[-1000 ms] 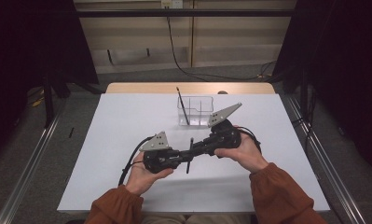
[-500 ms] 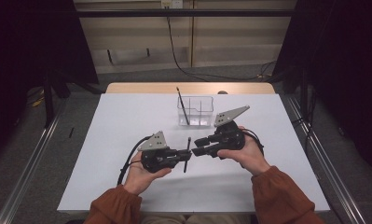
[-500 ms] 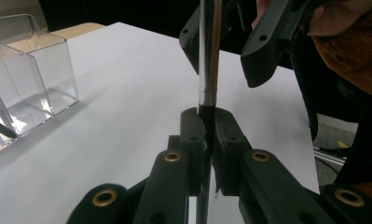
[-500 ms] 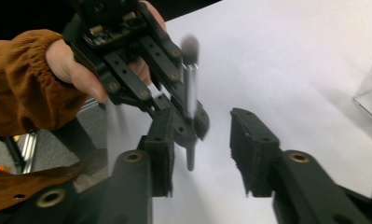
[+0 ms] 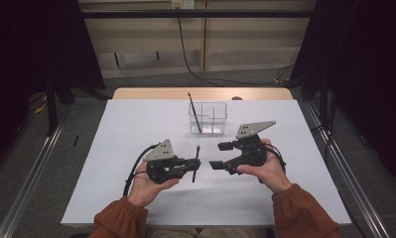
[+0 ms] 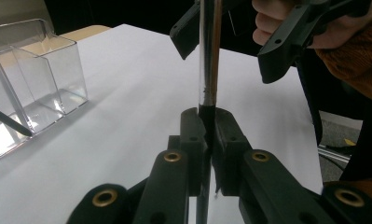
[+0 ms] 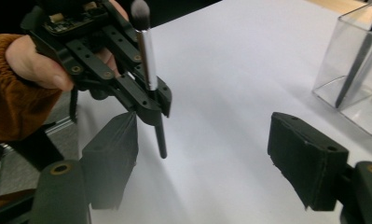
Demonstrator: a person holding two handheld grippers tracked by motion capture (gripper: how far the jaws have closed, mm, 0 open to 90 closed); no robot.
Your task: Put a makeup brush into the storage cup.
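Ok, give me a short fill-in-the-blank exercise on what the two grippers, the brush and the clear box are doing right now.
1. The left gripper is shut on the ____ of the makeup brush.
2. The right gripper has its jaws ____ and holds nothing.
3. The clear organizer at the far side of the white table has ____ brush standing in it.

Missing words: handle; open; one

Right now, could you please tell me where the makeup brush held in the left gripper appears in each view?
High view: the makeup brush sits left of centre, at the left gripper tip.
Left gripper view: upright at centre, rising from the jaws.
Right gripper view: upper left, bristles up.
Shared landmark: the clear plastic organizer.
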